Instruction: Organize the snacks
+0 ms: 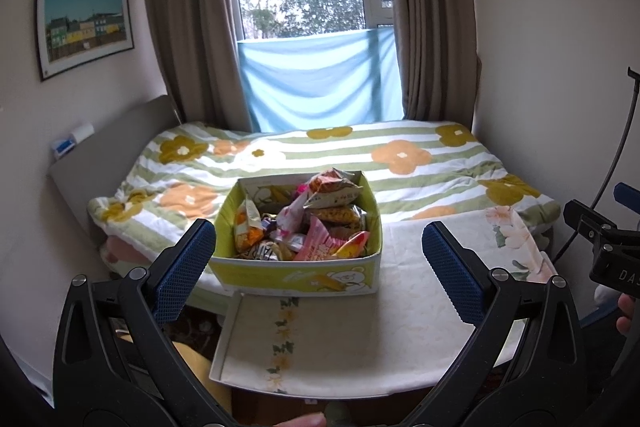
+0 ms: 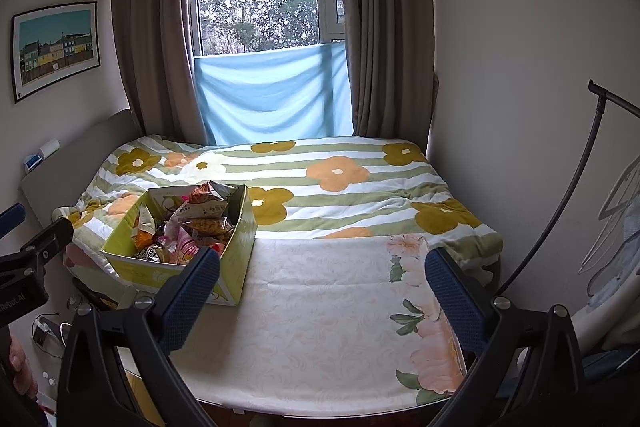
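left wrist view: left gripper [image 1: 318,255] agape before snack box [image 1: 296,273]; right gripper [image 2: 322,285] agape over table [image 2: 320,327].

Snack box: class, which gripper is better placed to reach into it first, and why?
Left. The snack box sits straight ahead between the left gripper and its open jaws; from the right gripper, also open, the box lies off to the left.
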Motion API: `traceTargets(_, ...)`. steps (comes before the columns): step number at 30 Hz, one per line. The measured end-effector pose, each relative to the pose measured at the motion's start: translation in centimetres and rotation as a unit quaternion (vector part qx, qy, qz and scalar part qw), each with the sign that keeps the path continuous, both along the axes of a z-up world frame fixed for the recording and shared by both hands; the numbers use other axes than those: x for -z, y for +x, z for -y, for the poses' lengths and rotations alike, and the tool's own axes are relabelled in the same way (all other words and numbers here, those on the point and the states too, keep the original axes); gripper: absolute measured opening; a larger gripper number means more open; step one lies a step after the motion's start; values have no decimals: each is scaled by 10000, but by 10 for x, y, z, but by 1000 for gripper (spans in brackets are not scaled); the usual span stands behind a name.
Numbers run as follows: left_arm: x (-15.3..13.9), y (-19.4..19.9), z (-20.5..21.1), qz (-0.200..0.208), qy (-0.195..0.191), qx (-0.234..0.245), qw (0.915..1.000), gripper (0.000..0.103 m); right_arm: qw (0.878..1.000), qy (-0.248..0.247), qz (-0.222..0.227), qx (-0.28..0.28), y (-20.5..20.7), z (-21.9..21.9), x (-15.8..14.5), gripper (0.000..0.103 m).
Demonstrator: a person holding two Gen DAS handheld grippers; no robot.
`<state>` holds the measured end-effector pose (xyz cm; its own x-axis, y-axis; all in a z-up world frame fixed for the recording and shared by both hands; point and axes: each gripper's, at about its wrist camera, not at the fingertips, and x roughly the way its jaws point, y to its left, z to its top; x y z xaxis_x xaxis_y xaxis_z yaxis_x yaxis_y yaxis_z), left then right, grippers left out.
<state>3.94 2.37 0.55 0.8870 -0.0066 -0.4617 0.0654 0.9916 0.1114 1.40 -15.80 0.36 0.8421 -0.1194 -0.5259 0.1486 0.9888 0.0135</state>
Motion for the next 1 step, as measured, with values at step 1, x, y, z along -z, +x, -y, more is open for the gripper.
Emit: traceTargets(1, 0, 1, 0, -5, -8, -8, 10000, 103, 10000, -2, -14, 1, 1, -1, 0, 102)
